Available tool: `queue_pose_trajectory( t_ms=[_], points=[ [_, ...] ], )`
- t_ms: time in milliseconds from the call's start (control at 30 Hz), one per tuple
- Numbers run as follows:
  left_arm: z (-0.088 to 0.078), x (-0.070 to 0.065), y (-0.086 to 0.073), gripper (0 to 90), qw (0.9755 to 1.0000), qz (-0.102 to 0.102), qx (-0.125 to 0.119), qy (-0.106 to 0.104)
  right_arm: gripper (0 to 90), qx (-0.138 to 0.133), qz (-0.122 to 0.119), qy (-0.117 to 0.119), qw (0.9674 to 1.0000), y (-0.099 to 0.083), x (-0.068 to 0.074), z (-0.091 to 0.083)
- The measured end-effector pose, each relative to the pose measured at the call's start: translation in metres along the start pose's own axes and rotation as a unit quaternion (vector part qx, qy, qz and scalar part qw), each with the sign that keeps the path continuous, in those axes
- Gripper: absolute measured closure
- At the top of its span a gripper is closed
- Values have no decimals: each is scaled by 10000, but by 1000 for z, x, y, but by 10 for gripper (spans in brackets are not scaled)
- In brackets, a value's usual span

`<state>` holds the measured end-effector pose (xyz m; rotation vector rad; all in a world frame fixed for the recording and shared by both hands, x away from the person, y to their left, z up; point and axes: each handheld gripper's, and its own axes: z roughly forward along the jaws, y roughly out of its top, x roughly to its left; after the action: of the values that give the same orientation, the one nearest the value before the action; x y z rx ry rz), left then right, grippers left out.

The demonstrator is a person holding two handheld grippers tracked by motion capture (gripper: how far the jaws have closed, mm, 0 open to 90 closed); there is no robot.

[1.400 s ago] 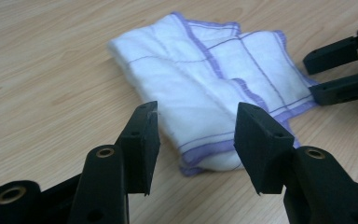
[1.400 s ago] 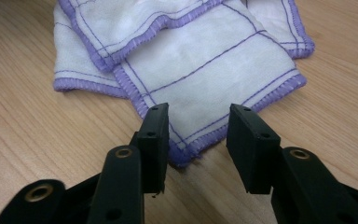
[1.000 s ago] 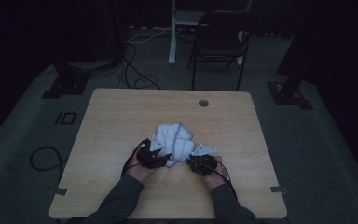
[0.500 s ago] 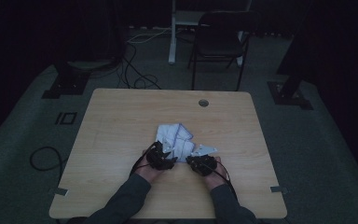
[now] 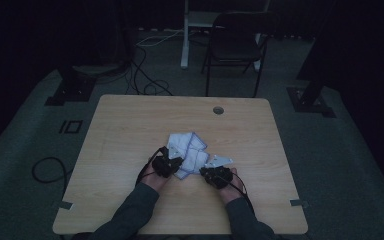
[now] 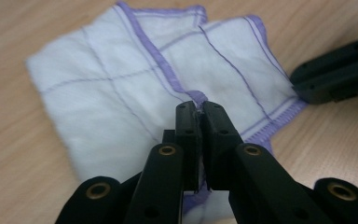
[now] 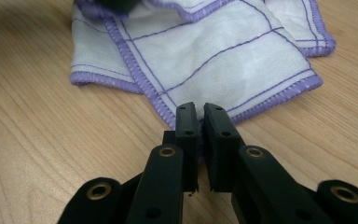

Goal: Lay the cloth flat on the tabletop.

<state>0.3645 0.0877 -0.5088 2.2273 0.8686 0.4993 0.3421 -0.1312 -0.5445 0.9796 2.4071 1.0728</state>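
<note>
Since the earlier high view, the left gripper (image 5: 169, 165) has slid rightward in the frame onto the white cloth with purple stitched edges (image 5: 192, 152), and its jaws have just been closing; in the left gripper view they now pinch a purple hem (image 6: 193, 95) of that cloth between them. The right gripper (image 5: 215, 175) sits where it was, jaws nearly together on a corner of the cloth (image 7: 172, 119) at the middle of the right gripper view; it looks to be holding that corner, though the pinch itself is partly hidden.

The cloth lies crumpled, folded over itself, at the centre of the wooden table (image 5: 130, 130), just above both hands. To do this step well, I would keep both pinches firm on the hems, lift slightly, then draw the hands apart so the folds open without dragging.

The tabletop is pale wood with a cable hole (image 5: 218, 110) near its far edge. The room is dim: a black chair (image 5: 237, 45) stands in the upper centre, and cables (image 5: 145, 85) trail over grey carpet.
</note>
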Motion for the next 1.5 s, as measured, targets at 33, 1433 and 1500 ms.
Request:
queue_pose_trajectory(
  t_ms=[33, 1433, 1500],
  points=[
    [-2, 2, 1, 865, 10000, -37, -34, 23, 857, 2, -4, -10, 10000, 0, 0, 0],
    [-34, 100, -19, 871, 9879, -1206, -290, 935, 715, -153, 655, -568, 9961, 43, -63, 22],
    [-34, 101, -20, 871, 9878, -1216, -267, 941, 697, -138, 709, -545, 9959, 45, -65, 25]
  ],
)
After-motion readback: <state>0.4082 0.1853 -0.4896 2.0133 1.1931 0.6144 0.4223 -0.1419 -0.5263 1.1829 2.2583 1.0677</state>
